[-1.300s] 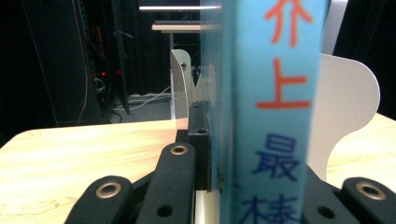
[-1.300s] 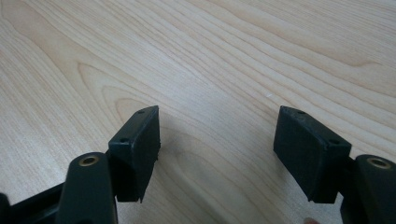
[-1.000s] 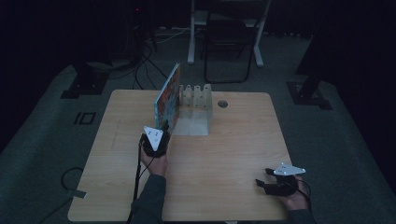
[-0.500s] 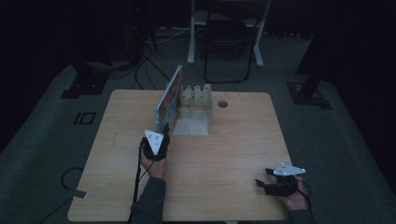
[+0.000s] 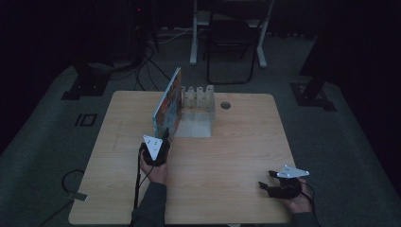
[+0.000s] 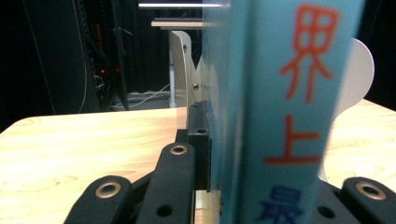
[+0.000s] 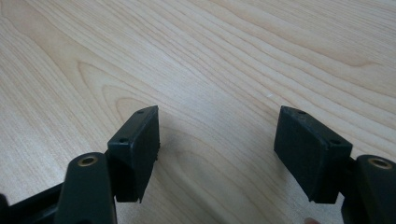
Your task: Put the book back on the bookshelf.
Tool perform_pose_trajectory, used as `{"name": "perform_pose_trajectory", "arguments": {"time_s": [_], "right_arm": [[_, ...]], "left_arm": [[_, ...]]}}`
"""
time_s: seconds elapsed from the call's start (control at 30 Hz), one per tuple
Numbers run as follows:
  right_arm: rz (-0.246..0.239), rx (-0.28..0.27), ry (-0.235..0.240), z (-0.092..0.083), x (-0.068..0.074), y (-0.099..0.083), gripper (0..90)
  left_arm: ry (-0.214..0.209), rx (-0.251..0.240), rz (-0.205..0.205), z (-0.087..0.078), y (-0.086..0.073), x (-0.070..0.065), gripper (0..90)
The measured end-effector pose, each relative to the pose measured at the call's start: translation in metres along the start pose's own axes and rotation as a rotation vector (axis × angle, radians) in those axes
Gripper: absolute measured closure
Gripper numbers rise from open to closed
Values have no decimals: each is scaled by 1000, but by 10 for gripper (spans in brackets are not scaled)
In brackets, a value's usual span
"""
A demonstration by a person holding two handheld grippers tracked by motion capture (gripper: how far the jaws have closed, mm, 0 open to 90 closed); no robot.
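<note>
A thin book (image 5: 169,105) with a colourful cover stands on edge at the left side of a white slotted rack (image 5: 201,106). My left gripper (image 5: 163,137) is shut on the book's near end. In the left gripper view the pale blue spine (image 6: 289,116) with red characters runs up between the jaws of the left gripper (image 6: 252,154). The rack's rounded white dividers (image 6: 180,70) rise behind the spine. My right gripper (image 5: 265,182) lies near the table's front right corner. In the right gripper view the right gripper (image 7: 217,144) is open over bare wood (image 7: 210,56), with nothing between its pads.
The wooden table (image 5: 227,151) has a round cable hole (image 5: 225,105) to the right of the rack. Beyond its far edge stand a dark chair (image 5: 231,42) and white desk legs (image 5: 195,33). Cables lie on the dim floor (image 5: 156,66).
My left gripper has drawn slightly toward the near edge with the book in it. The right gripper has stayed where it was.
</note>
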State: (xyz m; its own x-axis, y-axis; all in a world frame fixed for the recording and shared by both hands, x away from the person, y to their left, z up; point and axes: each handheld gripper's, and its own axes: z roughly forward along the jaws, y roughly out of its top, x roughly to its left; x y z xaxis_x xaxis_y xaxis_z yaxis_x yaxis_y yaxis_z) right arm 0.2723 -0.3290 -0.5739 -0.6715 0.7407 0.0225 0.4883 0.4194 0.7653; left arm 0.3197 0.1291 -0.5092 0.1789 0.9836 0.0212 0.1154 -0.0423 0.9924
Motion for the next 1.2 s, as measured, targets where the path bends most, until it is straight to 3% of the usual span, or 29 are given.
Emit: {"name": "perform_pose_trajectory", "arguments": {"time_s": [0.8, 1.2], "right_arm": [[3, 0, 1, 0, 0, 0, 305], [2, 0, 1, 0, 0, 0, 305]], "left_arm": [[-13, 20, -19, -10, -21, 5, 808], [-22, 17, 5, -11, -22, 4, 806]]}}
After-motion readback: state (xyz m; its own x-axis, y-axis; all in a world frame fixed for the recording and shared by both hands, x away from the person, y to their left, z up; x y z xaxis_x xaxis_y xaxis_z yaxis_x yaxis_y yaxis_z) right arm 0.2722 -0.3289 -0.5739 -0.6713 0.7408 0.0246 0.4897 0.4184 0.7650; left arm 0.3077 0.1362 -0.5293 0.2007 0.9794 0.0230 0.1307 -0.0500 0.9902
